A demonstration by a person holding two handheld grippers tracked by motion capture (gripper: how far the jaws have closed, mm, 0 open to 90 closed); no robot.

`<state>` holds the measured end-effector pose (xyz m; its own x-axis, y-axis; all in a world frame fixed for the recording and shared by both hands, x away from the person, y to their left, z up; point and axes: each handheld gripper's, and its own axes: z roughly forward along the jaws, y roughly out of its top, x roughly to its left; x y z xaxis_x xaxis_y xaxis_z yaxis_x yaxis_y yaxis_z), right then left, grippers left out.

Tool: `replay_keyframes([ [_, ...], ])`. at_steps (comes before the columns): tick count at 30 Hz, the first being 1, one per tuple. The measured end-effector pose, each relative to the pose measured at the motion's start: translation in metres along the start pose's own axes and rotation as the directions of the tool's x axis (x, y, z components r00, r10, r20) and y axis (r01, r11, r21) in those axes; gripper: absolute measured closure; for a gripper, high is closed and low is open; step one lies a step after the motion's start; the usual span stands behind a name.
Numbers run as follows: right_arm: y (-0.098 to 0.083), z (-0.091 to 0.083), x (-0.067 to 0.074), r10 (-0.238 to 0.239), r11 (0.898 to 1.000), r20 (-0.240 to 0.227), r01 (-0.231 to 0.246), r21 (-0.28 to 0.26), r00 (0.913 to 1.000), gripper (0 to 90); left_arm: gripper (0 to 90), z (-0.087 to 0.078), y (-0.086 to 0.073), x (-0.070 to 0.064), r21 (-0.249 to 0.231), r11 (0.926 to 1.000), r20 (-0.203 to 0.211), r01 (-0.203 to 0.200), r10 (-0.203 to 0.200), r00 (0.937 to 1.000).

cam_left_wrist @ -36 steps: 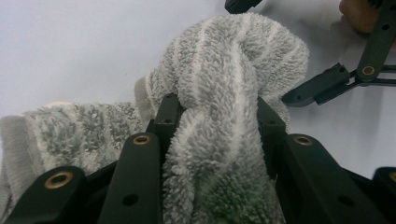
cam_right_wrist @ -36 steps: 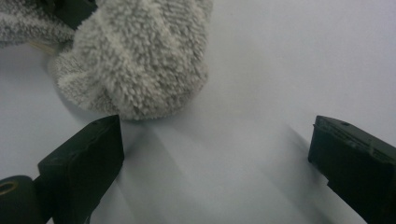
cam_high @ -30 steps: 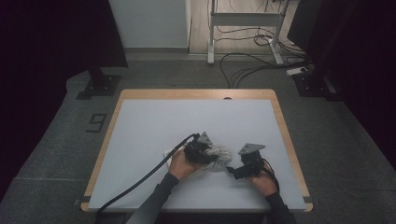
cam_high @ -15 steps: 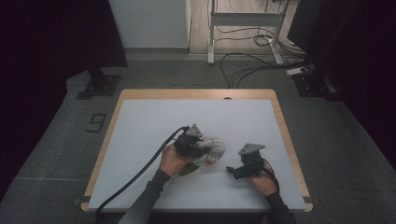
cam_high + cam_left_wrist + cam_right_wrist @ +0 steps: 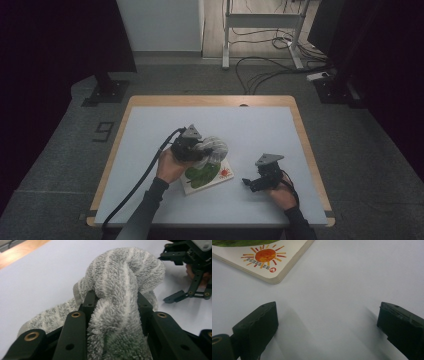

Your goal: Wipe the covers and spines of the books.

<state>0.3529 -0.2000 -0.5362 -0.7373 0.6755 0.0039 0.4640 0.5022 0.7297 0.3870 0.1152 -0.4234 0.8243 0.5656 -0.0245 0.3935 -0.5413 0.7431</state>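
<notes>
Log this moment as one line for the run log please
left gripper: jaws shut on grey towel, raised over book | right gripper: jaws open, nothing between, beside book | table: white

lab | dark curtains [image 5: 55,45]; floor cables [image 5: 265,70]; lone table [image 5: 150,102]

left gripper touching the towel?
Touching. Left gripper view: the left gripper has both jaws pressed into the grey striped towel bunched between them.
</notes>
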Motion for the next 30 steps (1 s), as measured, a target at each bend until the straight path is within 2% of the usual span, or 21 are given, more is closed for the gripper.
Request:
replay_keyframes([
  [3,0.000,0.000,0.000,0.000,1.000,-0.001,0.000,0.000,1.0000,2.9,62.5,-0.009,-0.003,0.005,-0.001,1.0000,-0.035,0.003,-0.003,0.9994],
  [12,0.000,0.000,0.000,-0.001,1.000,0.001,0.001,0.000,1.0000,3.0,62.5,-0.031,-0.020,0.028,-0.017,0.9978,-0.101,0.064,-0.065,0.9927],
  [18,0.000,0.000,0.000,0.000,1.000,-0.001,0.000,0.000,1.0000,2.9,62.5,-0.046,-0.033,0.041,-0.030,0.9945,-0.142,0.100,-0.104,0.9845],
  [30,0.000,0.000,0.000,-0.001,1.000,-0.002,0.001,0.000,1.0000,3.0,62.4,-0.068,-0.059,0.064,-0.037,0.9865,-0.215,0.160,-0.164,0.9627],
])
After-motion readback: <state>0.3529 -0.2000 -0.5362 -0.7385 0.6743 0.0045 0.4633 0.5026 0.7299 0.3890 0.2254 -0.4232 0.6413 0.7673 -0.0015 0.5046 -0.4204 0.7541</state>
